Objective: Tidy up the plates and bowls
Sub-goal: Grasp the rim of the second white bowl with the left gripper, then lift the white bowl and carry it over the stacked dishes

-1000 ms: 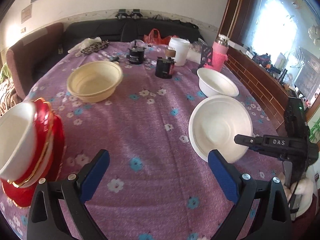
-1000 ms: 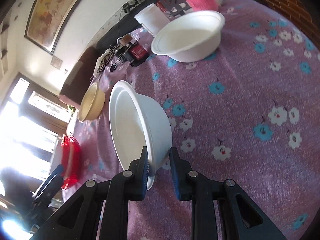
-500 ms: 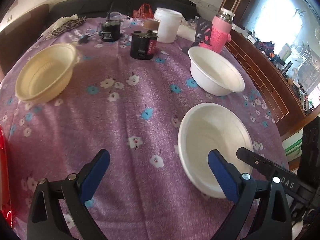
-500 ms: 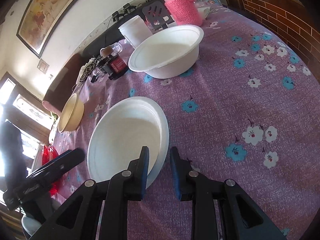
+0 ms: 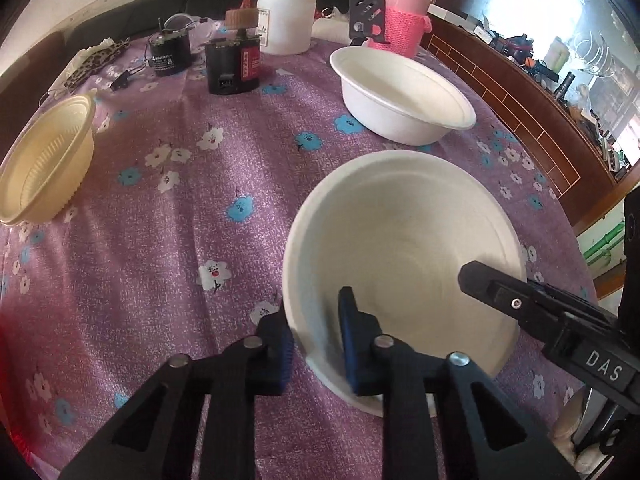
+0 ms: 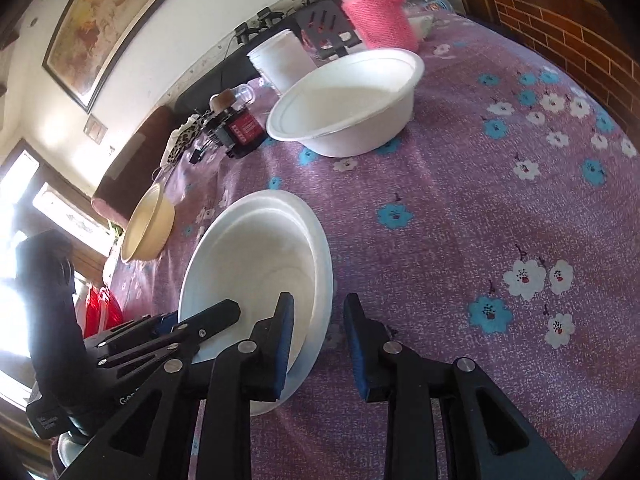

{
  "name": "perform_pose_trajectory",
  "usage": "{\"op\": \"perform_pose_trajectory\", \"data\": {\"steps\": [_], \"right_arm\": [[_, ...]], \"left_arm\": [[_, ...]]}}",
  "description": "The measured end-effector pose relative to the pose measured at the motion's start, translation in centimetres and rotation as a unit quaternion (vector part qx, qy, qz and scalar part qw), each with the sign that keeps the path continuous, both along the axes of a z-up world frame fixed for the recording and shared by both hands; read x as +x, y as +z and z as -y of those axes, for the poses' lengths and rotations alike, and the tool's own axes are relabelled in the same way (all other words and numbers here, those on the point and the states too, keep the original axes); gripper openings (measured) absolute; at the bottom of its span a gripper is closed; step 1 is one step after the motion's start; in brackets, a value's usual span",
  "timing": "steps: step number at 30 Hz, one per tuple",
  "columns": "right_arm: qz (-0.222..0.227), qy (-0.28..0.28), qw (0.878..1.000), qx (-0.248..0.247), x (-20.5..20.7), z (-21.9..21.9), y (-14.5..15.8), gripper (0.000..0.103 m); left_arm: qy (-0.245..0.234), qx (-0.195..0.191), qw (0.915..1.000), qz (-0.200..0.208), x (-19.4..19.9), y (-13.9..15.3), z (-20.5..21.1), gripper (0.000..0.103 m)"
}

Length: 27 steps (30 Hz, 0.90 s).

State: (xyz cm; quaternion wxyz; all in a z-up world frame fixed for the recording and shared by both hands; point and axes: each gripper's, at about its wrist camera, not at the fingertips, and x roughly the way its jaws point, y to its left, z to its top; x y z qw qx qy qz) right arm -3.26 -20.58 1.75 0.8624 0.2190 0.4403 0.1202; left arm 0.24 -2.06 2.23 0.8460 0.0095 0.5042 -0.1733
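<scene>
A white bowl (image 5: 404, 240) sits near the table's front right edge; it also shows in the right wrist view (image 6: 256, 256). My left gripper (image 5: 316, 336) is shut on its near-left rim, one finger inside, one outside. My right gripper (image 6: 316, 340) straddles the bowl's opposite rim with its jaws parted, no longer pinching it. A second white bowl (image 5: 404, 96) stands farther back on the right. A cream bowl (image 5: 44, 168) lies at the left. Red dishes (image 6: 100, 308) show at the far left edge.
The table has a purple flowered cloth (image 5: 180, 200). At the back stand a black box with a red label (image 5: 232, 64), a white jar (image 5: 286, 20), a pink-sleeved flask (image 5: 404, 20) and a small black can (image 5: 168, 52). A brick-patterned ledge (image 5: 520, 100) runs along the right.
My left gripper moved right to the near white bowl and closed on its rim. My right gripper lowered the bowl flat onto the table and opened its jaws.
</scene>
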Motion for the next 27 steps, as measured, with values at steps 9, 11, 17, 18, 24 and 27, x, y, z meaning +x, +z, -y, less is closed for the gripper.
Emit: {"op": "perform_pose_trajectory", "data": {"steps": [9,11,17,18,24,27], "right_arm": [[0.029,-0.001,1.000,-0.006,-1.9,-1.1,2.0,0.022],[0.031,-0.001,0.999,-0.008,-2.2,-1.3,2.3,0.022],[0.038,0.003,0.999,-0.007,-3.4,-2.0,3.2,0.022],[0.039,0.004,0.999,-0.007,-3.7,-2.1,3.4,0.022],[0.048,0.010,0.999,-0.016,-5.1,-3.3,4.4,0.022],[0.052,0.013,0.998,-0.019,-5.6,-4.0,5.0,0.022]], "left_arm": [[0.013,-0.017,0.9992,0.033,-2.3,2.5,-1.3,0.017],[0.014,-0.018,0.9991,0.037,-2.9,2.8,-1.5,0.017],[0.019,-0.025,0.9986,0.042,-4.3,3.3,-2.4,0.018],[0.020,-0.027,0.9986,0.041,-4.4,3.3,-2.5,0.018],[0.027,-0.034,0.9977,0.051,-5.8,4.1,-3.7,0.018],[0.031,-0.038,0.9970,0.059,-6.7,4.8,-4.3,0.018]]}}
